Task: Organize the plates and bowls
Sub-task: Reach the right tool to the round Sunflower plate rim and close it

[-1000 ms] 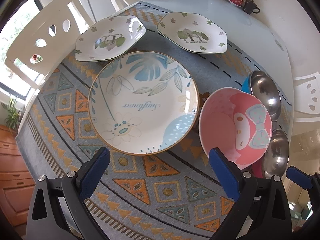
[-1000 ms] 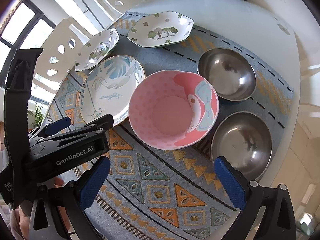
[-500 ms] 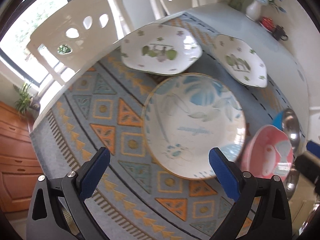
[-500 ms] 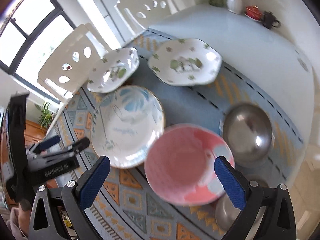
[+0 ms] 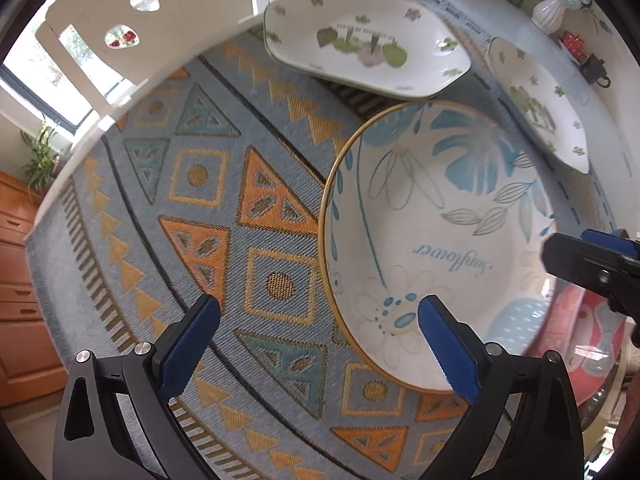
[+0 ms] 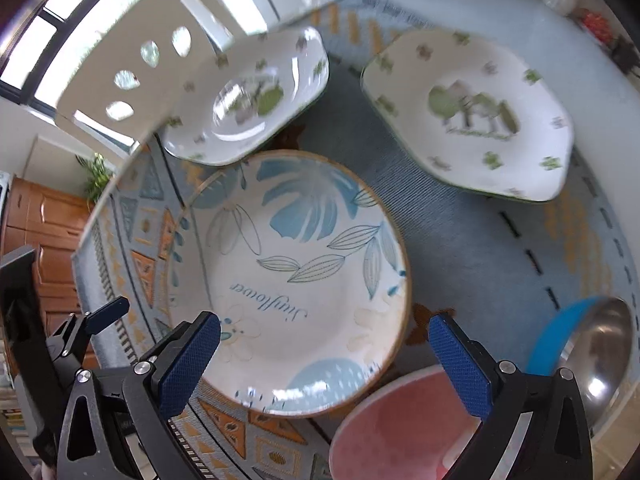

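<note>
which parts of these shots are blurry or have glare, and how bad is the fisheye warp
Left wrist view: the round blue-leaf plate and patterned woven mat are fairly sharp; the near white octagonal tree-print plate is smeared. Right wrist view: softer overall, both tree-print plates blurred, glare on the left one, and the pink bowl out of focus. Both views bend the table edge strongly and darken at the corners.

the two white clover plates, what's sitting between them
Nothing: in the right wrist view only bare grey-blue cloth separates the left clover plate from the right clover plate.
</note>
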The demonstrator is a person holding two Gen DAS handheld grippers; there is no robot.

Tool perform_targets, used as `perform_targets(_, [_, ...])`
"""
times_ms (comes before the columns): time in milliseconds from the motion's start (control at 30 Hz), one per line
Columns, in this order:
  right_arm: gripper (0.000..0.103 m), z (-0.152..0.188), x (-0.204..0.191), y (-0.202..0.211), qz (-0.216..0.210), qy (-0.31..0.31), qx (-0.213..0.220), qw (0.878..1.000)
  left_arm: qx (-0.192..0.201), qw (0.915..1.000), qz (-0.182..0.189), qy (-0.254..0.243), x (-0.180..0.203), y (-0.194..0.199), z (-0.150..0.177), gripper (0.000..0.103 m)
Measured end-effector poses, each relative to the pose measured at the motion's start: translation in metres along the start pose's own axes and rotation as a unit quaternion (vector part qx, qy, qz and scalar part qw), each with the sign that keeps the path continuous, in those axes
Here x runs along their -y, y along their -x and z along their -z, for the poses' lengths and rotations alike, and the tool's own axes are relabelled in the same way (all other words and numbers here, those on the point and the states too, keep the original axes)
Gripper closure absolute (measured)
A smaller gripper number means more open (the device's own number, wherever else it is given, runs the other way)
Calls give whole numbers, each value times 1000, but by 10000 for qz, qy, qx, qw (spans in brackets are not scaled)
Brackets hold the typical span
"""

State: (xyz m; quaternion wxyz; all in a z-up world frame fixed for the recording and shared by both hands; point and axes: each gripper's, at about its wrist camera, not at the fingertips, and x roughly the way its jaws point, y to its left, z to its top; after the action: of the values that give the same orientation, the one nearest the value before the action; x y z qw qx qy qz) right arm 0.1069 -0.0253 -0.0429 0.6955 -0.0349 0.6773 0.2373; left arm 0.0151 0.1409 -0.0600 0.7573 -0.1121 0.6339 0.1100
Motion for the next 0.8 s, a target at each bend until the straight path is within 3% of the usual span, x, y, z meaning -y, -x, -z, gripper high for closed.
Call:
perform_targets(233, [0,-10,2,-35,104,-23,-481,9988,-198,9998,42,35,2,-21,-7,4])
perform_targets(633, [0,-15,9,-64,431,23,-802,9958,-362,9990,242,134,-6,-52,-14,0])
perform_targets(800, [0,-17,7,-71,689,220,-891,9934,-638,9975,260,129,-8,-62,-21,0])
